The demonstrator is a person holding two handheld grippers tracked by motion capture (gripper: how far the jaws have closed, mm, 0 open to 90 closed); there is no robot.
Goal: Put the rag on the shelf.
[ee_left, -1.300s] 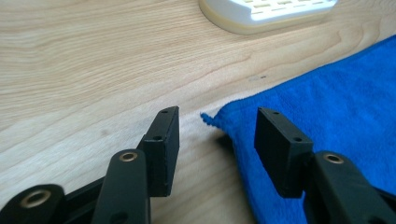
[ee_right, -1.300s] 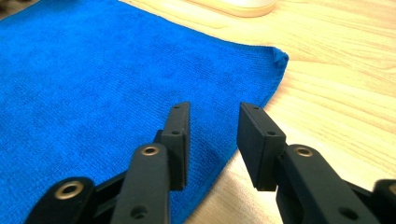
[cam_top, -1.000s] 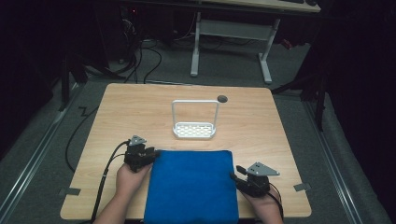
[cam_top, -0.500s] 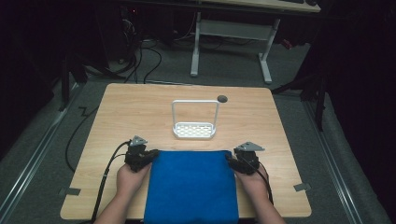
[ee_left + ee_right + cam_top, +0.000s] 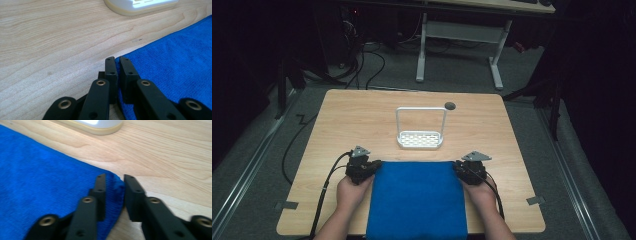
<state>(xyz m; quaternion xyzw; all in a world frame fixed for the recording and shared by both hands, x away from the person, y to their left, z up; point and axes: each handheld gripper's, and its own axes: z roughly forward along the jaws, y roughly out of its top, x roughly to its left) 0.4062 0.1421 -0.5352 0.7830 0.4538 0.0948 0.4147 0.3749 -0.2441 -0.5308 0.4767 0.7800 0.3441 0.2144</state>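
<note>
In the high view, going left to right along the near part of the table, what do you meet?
Left gripper at the blue towel's far left corner → blue towel → right gripper at its far right corner.

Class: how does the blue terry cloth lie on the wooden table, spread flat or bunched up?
Spread flat: the blue terry cloth lies smooth and rectangular on the wooden table.

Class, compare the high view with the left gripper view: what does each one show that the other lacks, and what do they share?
High view alone: both hands, the right gripper at the blue towel's far right corner, the white rack's wire handle, the floor and a desk frame beyond. Left gripper view alone: the left gripper shut on the towel's corner, seen close. Shared: towel, rack base, wooden table.
</note>
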